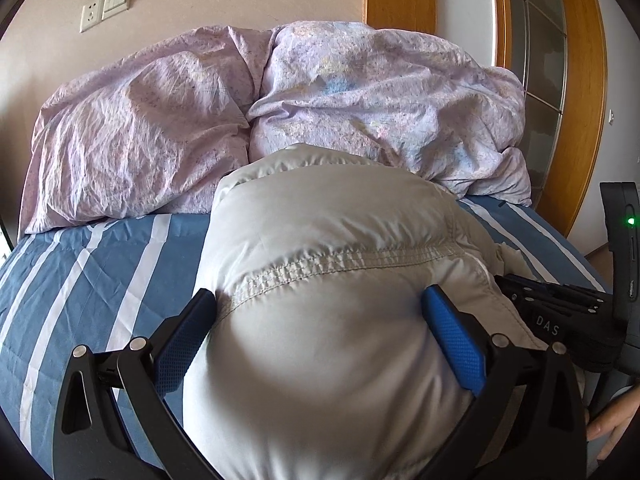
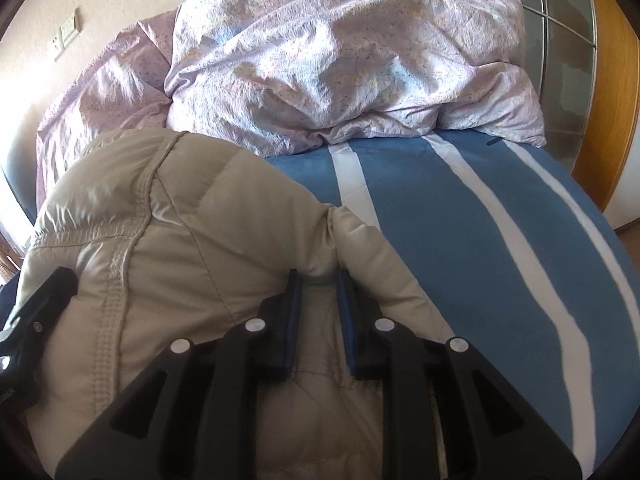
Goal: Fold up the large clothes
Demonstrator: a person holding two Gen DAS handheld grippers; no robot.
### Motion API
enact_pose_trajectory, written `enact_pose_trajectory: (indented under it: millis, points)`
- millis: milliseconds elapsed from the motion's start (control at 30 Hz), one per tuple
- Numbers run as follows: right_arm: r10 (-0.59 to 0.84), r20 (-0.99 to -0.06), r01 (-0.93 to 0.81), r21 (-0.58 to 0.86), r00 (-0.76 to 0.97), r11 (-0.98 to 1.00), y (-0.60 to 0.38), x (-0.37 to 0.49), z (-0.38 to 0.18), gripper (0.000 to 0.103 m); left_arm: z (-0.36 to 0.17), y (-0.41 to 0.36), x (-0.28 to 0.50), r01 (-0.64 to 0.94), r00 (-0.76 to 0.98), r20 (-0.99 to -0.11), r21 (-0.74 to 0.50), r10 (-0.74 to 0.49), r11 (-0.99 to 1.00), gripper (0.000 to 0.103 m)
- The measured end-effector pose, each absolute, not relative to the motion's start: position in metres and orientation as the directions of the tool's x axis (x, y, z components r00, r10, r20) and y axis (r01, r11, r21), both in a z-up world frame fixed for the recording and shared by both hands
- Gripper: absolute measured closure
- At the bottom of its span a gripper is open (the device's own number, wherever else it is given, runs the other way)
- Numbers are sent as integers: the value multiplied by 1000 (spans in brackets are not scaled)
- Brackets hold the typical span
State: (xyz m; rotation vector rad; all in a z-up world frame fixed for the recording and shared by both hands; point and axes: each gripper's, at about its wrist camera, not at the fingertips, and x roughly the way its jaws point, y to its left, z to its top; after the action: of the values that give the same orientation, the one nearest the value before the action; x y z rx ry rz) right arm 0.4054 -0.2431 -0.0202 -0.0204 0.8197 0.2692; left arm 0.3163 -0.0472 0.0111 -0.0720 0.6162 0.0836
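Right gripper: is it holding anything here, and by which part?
Yes. The right gripper is shut on the beige padded jacket, pinching a bunched ridge of fabric near the jacket's right edge, next to the striped sheet.

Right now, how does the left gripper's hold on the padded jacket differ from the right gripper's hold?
The left gripper stands wide, its blue pads pressing both sides of a thick bulge of the beige padded jacket; the right gripper is nearly closed, pinching a thin fold. The left holds near a stitched seam in the jacket's middle; the right holds at its edge, beside the blue striped sheet. Both grip the same jacket.
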Motion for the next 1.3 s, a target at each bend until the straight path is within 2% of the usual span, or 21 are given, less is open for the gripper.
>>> enact_pose_trajectory:
  millis: [33, 100, 133, 167, 333, 467, 600, 900, 1033, 1300]
  points:
    - [204, -733, -235, 62, 649, 970, -241, 403, -17, 80, 14, -44, 313, -100, 806, -590, -50, 52, 994, 1]
    - [174, -758, -212, 48, 629, 976, -241, 393, -3, 56, 20, -36, 300, -100, 807, -590, -84, 31, 991, 1]
    - [187, -759, -213, 65, 624, 975, -246, 388, 4, 23, 22, -32, 293, -95, 809, -587, -92, 24, 991, 1]
    - [219, -749, -221, 100, 626, 970, -253, 381, 13, 6, 25, -29, 288, -92, 811, -584, -90, 23, 992, 1]
    - [378, -723, -207, 319, 578, 925, -311, 367, 32, 2, 32, -16, 269, -46, 809, -588, -97, -20, 994, 1]
    - [462, -761, -127, 459, 454, 880, -349, 380, 13, 2, 29, 0, 265, -23, 785, -613, -176, -91, 984, 1]
    - [553, -747, -80, 567, 371, 820, -370, 387, -9, 2, 24, 13, 265, -16, 760, -632, -251, -152, 968, 1]
    - [667, -712, -93, 666, 217, 741, -355, 401, -42, 2, 17, 19, 275, 21, 727, -639, -348, -253, 937, 1]
    - [703, -692, -79, 701, 166, 708, -347, 408, -53, 2, 10, 21, 283, 54, 692, -636, -425, -341, 904, 1]
    - [718, -688, -153, 702, 105, 695, -313, 417, -55, 2, 3, 27, 290, 89, 675, -619, -473, -403, 876, 1]
